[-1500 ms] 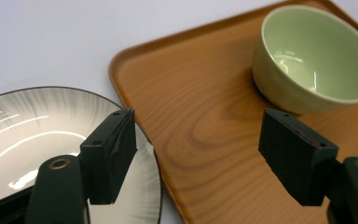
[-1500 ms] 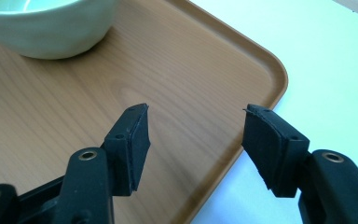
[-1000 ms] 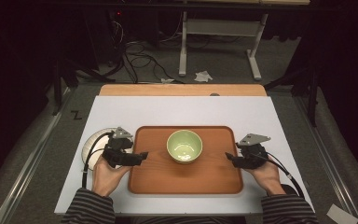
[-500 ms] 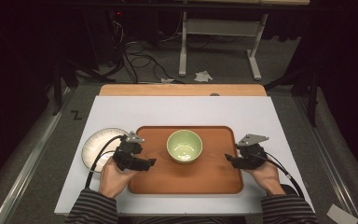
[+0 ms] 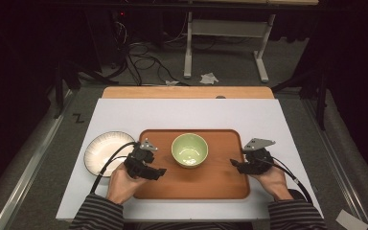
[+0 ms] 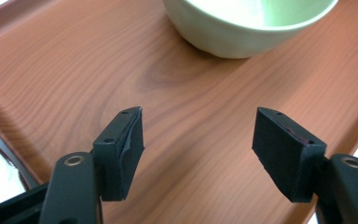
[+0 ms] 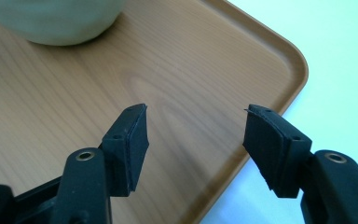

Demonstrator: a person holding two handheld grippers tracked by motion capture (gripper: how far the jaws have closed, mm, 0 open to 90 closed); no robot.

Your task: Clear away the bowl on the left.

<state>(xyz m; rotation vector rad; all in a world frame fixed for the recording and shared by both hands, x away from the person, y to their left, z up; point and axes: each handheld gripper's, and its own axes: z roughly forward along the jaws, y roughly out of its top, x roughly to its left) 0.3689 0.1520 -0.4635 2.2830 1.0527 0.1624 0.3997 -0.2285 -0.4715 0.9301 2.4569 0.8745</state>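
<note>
**Green bowl waiting between two open grippers**

Wood-grain brown, the rectangular tray with rounded corners (image 5: 194, 184) is lying at the middle of the white worktop (image 5: 191, 115), and the pale green glazed round bowl (image 5: 189, 150) is sitting on it, slightly toward twelve o'clock of the tray's centre. The bowl is looking smooth and glossy, with a thick rim and what seems an empty inside.

The left gripper (image 5: 155, 171) is hovering over the tray at the bowl's eight o'clock, its jaws standing wide apart and holding nothing; in the left gripper view (image 6: 198, 140) the bowl's wall (image 6: 242, 35) is showing just ahead. The right gripper (image 5: 236, 165) is hanging near the tray's three o'clock edge, jaws likewise spread and empty (image 7: 196, 140). Both are pointing inward, probably because the bowl, or the tray itself, is what they are meant to take from two sides.

Off the tray at nine o'clock, a white ribbed round plate (image 5: 103, 152) is resting on the worktop, a likely place for the bowl.
</note>
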